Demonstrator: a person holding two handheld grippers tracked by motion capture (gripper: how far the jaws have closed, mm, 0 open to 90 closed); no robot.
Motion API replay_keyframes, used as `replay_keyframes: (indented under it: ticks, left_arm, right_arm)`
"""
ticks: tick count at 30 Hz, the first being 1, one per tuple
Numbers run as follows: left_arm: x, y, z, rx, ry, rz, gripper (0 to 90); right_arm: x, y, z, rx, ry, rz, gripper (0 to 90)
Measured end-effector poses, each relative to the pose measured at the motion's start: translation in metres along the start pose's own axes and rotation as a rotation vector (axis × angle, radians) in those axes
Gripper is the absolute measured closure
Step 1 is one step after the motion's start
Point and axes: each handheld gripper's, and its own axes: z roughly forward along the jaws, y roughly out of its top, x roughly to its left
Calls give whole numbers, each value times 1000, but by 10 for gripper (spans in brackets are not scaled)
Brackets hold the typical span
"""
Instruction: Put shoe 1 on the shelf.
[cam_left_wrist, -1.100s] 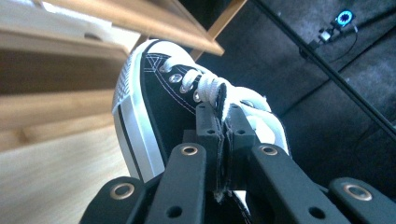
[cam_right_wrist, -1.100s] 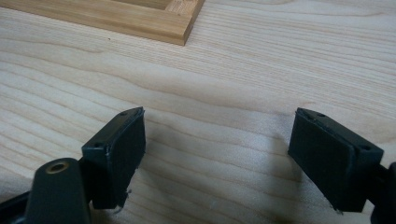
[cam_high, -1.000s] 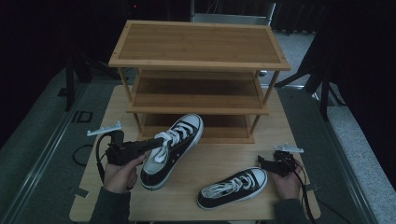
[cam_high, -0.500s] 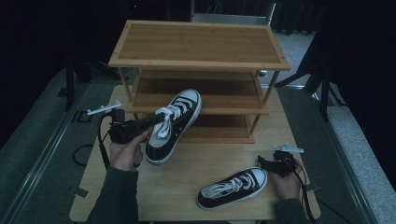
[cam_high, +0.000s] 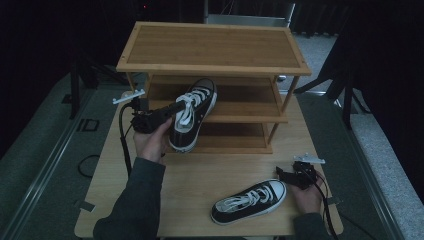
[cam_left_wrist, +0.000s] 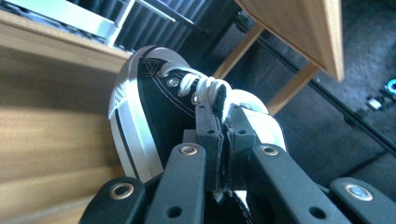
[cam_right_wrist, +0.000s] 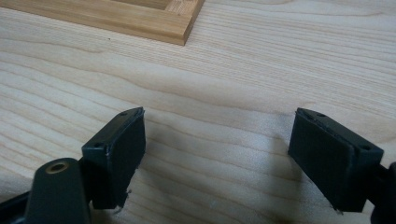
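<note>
The left gripper (cam_high: 176, 107) pinches the black-and-white canvas sneaker (cam_high: 192, 114) by its tongue (toe first) to reach the bamboo rack's middle shelf (cam_high: 245, 111), while the right gripper (cam_right_wrist: 217, 156) rests wide open, empty.

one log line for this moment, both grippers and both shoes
left gripper: shut on lifted sneaker, toe at middle shelf | right gripper: open over table | second sneaker: on table

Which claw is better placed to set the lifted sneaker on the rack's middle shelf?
Left. The left claw is shut on the lifted sneaker at the middle shelf; the right claw rests open on the table.
</note>
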Motion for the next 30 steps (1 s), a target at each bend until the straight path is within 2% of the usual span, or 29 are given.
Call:
replay_keyframes:
  ticks: [5, 12, 16, 19, 22, 23, 25, 28, 30]
  left_arm:
    - [0, 5, 19, -22, 54, 14, 872]
    - [9, 10, 41, -80, 113, -21, 872]
    - [16, 13, 53, -97, 135, -25, 871]
    - [22, 14, 60, -119, 136, -40, 871]
    - [29, 13, 63, -83, 154, 4, 871]
    - [27, 14, 67, -105, 169, -23, 871]
    - [27, 16, 72, -112, 179, -32, 871]
    - [29, 20, 76, -105, 194, -14, 870]
    - [32, 20, 78, -110, 202, -23, 870]
  right_arm:
    - [0, 0, 0, 1, 0, 0, 185]
    - [0, 0, 0, -1, 0, 0, 185]
    - [0, 0, 0, -1, 0, -1, 185]
    - [0, 0, 0, -1, 1, 0, 185]
    - [0, 0, 0, -2, 1, -3, 185]
    - [0, 0, 0, -2, 1, -3, 185]
    - [0, 0, 0, -2, 1, -3, 185]
    - [0, 0, 0, -2, 1, -3, 185]
    - [0, 0, 0, -2, 1, -4, 185]
